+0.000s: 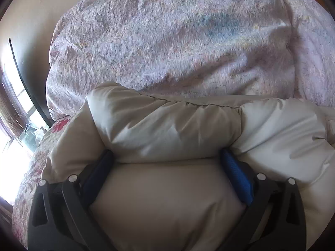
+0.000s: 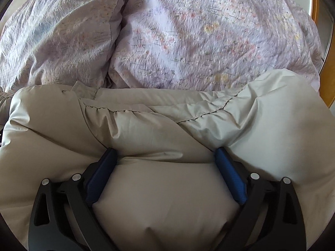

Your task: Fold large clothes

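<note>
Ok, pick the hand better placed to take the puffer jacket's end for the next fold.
Left, probably. The left gripper straddles the beige puffer jacket close to its end, flowered sheet showing beside it; the right gripper sits mid-jacket, padding on both sides.

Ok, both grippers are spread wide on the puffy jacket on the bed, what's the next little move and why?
Probably lift both grippers straight back off the beige jacket. Their jaws stand wide with padding bulging between, and the folded edge already rests against the flowered quilt.
</note>
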### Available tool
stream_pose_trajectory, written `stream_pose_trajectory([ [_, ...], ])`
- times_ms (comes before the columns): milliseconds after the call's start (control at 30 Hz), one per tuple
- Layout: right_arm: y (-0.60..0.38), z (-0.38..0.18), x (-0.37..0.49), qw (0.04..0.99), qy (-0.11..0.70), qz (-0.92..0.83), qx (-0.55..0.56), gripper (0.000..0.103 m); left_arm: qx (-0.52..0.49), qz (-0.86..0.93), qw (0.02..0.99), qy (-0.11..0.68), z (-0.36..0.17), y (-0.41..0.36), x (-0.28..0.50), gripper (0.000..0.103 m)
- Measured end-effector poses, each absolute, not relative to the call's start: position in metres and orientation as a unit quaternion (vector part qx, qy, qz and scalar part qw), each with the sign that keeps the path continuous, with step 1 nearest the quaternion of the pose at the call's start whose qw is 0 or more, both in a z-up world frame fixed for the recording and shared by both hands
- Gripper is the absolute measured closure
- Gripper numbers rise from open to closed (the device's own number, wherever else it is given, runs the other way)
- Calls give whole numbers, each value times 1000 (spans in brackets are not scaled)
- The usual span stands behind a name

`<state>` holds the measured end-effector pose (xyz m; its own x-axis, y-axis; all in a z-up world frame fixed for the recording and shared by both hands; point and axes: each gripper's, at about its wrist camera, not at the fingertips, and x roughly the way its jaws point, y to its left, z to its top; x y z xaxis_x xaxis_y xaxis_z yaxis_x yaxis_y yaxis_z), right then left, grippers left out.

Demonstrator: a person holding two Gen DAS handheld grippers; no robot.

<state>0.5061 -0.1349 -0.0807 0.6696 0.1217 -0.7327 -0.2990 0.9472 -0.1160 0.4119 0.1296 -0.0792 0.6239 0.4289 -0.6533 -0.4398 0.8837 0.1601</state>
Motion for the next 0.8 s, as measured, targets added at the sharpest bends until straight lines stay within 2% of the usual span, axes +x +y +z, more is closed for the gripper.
stream_pose_trajectory([
  [100, -132, -82, 511, 905, 393, 115, -115, 6, -4, 243, 899, 364, -78, 130, 412, 2],
  [200, -149, -56, 499, 905, 391, 137, -95, 8, -13, 234, 897, 375, -66, 131, 395, 2],
  [300, -173, -19, 490, 932, 327, 124, -95, 8, -28, 212, 917, 337, -38, 135, 368, 2],
  [367, -185, -10, 501, 936, 319, 100, -107, 8, -16, 217, 927, 307, -20, 140, 360, 2],
  [633, -231, -49, 526, 928, 355, 49, -100, 8, 26, 297, 907, 296, -28, 168, 384, 2],
  [800, -238, -67, 528, 925, 368, 53, -83, 8, -22, 311, 888, 337, -56, 197, 390, 2],
])
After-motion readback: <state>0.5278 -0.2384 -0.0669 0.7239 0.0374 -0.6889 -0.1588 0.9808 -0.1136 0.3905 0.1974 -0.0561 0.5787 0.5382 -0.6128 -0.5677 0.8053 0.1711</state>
